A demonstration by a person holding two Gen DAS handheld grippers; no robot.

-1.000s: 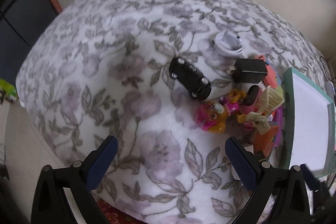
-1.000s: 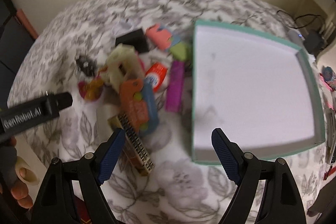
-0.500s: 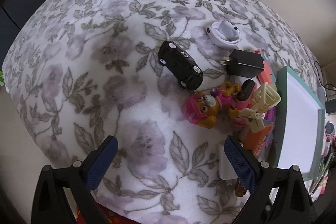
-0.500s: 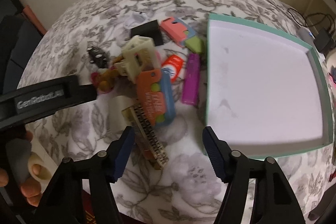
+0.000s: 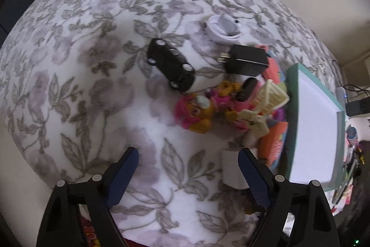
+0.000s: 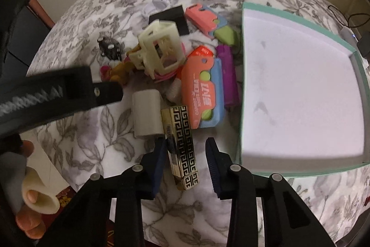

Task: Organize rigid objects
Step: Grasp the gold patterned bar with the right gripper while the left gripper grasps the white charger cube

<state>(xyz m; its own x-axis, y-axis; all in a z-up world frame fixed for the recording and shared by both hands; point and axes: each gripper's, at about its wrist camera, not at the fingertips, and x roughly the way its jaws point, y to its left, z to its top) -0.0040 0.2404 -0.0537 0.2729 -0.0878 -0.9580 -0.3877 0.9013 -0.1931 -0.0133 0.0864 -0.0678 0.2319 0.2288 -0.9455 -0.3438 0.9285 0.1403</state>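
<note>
Jaws of right gripper [image 6: 186, 152] straddle the gold-black patterned box [image 6: 181, 147], gaps both sides.

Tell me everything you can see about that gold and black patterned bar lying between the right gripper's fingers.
The gold and black bar is a long, narrow, rigid block, shiny like metal, with black Greek-key bands running along its gold top and an inscription too small to read. It lies flat on the floral cloth, pointing away from the camera. Its far end abuts a beige cylinder and an orange card. The right gripper straddles it with its jaws open; whether either pad touches it is unclear.
</note>
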